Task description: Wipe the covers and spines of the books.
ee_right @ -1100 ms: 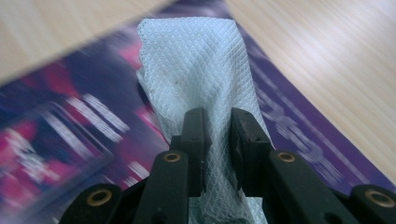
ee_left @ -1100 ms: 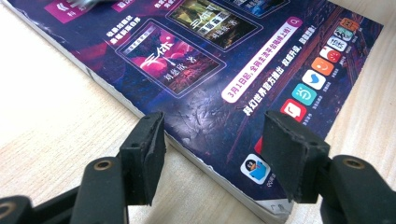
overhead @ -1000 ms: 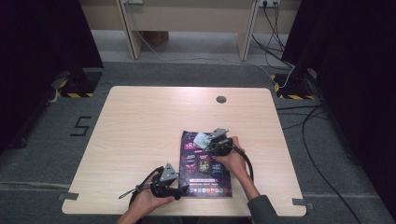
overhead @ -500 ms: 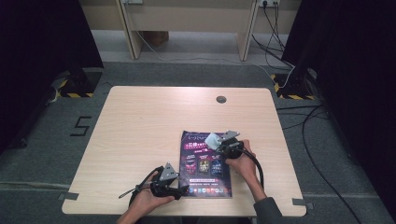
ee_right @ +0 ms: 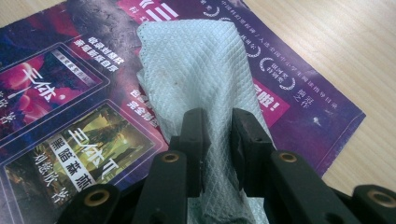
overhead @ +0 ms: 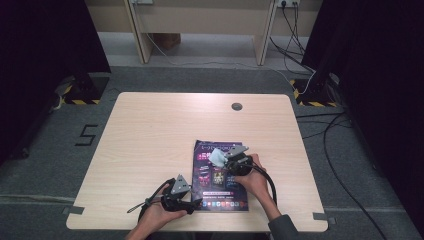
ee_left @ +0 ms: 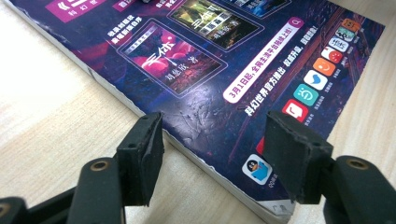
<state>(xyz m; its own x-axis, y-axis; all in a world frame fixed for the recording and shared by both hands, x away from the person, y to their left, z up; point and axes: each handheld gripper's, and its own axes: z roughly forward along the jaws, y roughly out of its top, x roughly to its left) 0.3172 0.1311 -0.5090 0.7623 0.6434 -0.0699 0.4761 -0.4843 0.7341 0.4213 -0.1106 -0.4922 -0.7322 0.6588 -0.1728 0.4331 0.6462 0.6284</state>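
A pale wooden tabletop (overhead: 150, 150) with rounded corners stands on a grey floor, seen from above. A person's forearms come in from the near edge, each hand holding a black two-jaw gripper.

At the left, the left gripper (overhead: 196, 204) rests low at the near left corner of a glossy dark purple magazine (overhead: 220, 175) that lies flat on the tabletop, nearer the person than the middle. In the left gripper view its jaws stand apart, one over bare wood, the other over the cover beside a row of coloured app icons, with the corner (ee_left: 275, 212) of the magazine (ee_left: 219, 60) between them; the pads are not pressing on it.

Further right, the right gripper (overhead: 220, 159) is over the upper half of the magazine. Its jaws are clamped on a white, diamond-embossed paper towel (overhead: 217, 157), folded into a strip. In the right gripper view the towel (ee_right: 196, 70) runs forward from between the jaws and lies on the magazine's cover (ee_right: 65, 102), over its printed panels.
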